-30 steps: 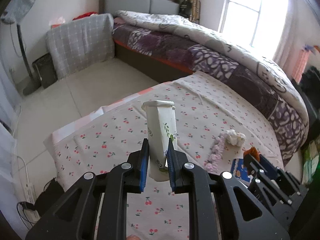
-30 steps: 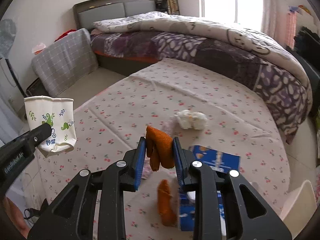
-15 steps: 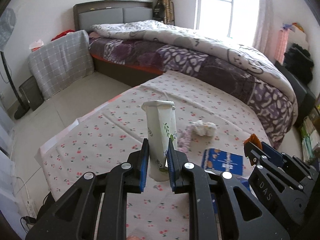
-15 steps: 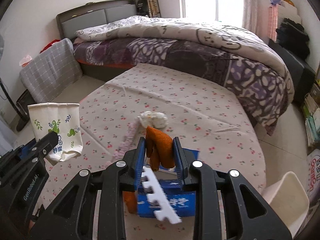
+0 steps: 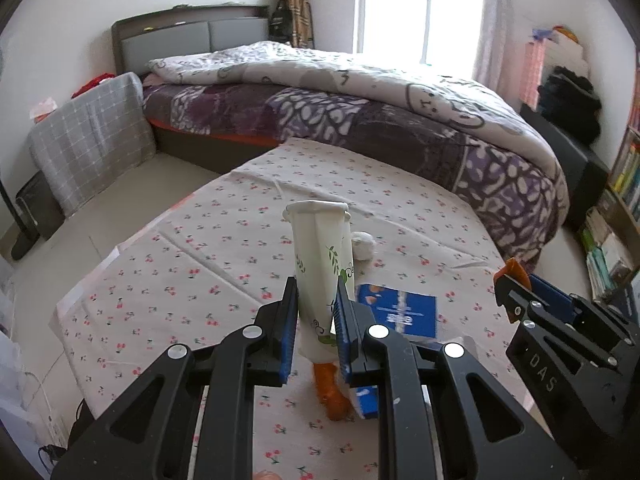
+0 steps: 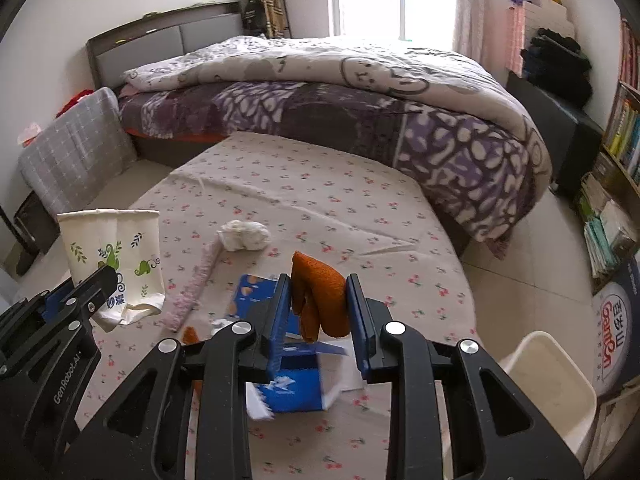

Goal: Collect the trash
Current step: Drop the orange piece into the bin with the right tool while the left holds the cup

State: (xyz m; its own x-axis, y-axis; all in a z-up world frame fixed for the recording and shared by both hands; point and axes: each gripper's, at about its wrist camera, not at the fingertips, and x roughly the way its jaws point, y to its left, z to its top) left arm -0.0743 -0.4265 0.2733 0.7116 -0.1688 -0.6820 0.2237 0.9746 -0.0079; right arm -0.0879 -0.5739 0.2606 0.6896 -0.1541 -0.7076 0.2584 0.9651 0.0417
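My left gripper is shut on a squashed white paper cup with green leaf print, held upright above the table. The right wrist view shows that cup at the left. My right gripper is shut on a crumpled orange scrap, which hangs between the blue pads. Below both grippers, on the cherry-print tablecloth, lie a blue carton, a flat blue packet, a second orange scrap, a pink fuzzy strip and a white tissue ball.
A white bin stands on the floor off the table's right edge. A bed with a purple quilt runs behind the table. A bookshelf lines the right wall, and a checked cushion leans at the left.
Both grippers have swung to the right over the table, each keeping its load. The blue carton and the orange scrap on the cloth now lie right under them, and the bin has come into view.
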